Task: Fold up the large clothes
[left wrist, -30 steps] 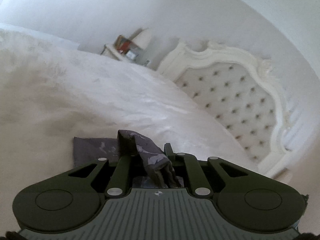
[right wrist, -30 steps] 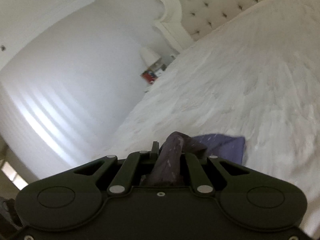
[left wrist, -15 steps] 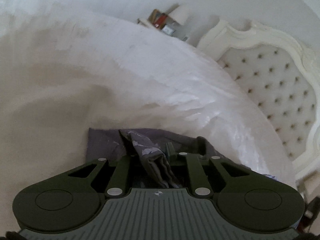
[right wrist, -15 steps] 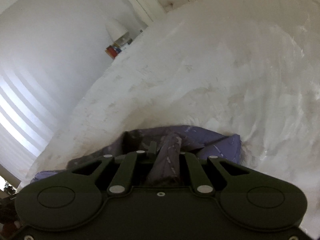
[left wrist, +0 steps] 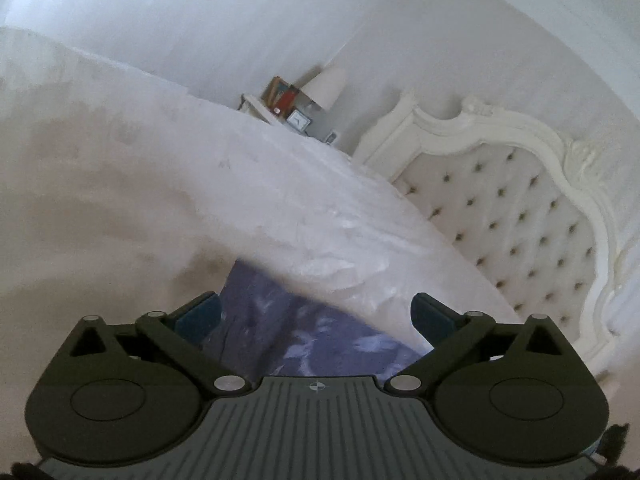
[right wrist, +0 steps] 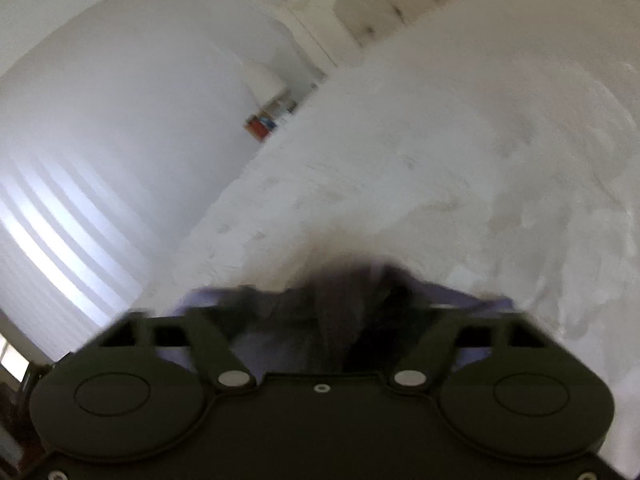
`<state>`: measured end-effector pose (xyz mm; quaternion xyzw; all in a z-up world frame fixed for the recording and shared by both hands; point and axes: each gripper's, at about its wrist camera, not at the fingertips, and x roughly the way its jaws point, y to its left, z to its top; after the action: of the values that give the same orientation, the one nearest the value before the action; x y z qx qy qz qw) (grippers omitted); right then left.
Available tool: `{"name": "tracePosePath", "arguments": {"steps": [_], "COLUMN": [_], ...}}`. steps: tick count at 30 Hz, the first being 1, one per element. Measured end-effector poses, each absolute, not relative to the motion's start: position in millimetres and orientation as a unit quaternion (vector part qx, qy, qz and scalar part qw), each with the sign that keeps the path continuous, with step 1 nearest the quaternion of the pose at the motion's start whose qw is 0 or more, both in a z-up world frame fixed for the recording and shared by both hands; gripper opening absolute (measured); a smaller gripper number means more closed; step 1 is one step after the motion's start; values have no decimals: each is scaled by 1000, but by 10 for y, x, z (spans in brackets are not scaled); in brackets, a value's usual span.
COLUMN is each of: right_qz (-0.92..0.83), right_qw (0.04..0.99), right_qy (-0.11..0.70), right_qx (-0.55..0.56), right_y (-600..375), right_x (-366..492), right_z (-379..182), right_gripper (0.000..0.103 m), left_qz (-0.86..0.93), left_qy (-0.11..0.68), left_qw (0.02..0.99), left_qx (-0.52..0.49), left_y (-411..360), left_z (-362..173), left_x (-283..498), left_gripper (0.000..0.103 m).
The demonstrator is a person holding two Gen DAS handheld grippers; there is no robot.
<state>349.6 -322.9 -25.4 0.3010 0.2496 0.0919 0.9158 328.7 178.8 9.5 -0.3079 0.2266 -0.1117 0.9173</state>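
A purple-grey patterned garment (left wrist: 304, 332) lies flat on the white bed cover (left wrist: 160, 184), right under my left gripper (left wrist: 316, 312). The left gripper is open, its two blue-padded fingertips (left wrist: 200, 314) spread wide on either side of the cloth and holding nothing. In the right wrist view the picture is blurred by motion. The same garment (right wrist: 344, 312) lies bunched between the spread arms of my right gripper (right wrist: 320, 308), whose jaws look open; the fingertips themselves are hidden in the blur.
A white tufted headboard (left wrist: 512, 216) stands at the right. A bedside table (left wrist: 296, 116) with a lamp, a clock and books is at the far side of the bed. White walls lie behind; striped light falls on the wall (right wrist: 60, 232) at the left.
Both grippers held a pinch of the garment before. Now the left has opened and let the cloth drop flat on the bed, and the right arms have spread apart.
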Motion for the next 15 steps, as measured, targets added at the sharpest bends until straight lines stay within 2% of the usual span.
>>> {"name": "tracePosePath", "arguments": {"steps": [1, 8, 15], "right_qz": [90, 103, 162], "right_qw": [923, 952, 947], "right_qy": [237, 221, 278], "right_qx": [288, 184, 13], "right_y": [-3195, -2859, -1972], "right_x": [3492, 3306, 3129], "right_z": [-202, 149, -6], "right_gripper": [101, 102, 102], "left_qz": [-114, -134, -174], "left_qy": [226, 262, 307], "left_qw": [921, 946, 935], "left_qx": [-296, -137, -24], "left_y": [1767, 1242, 568], "left_z": [153, 444, 132], "left_x": [3268, 2966, 2831], "left_gripper": [103, 103, 103]}}
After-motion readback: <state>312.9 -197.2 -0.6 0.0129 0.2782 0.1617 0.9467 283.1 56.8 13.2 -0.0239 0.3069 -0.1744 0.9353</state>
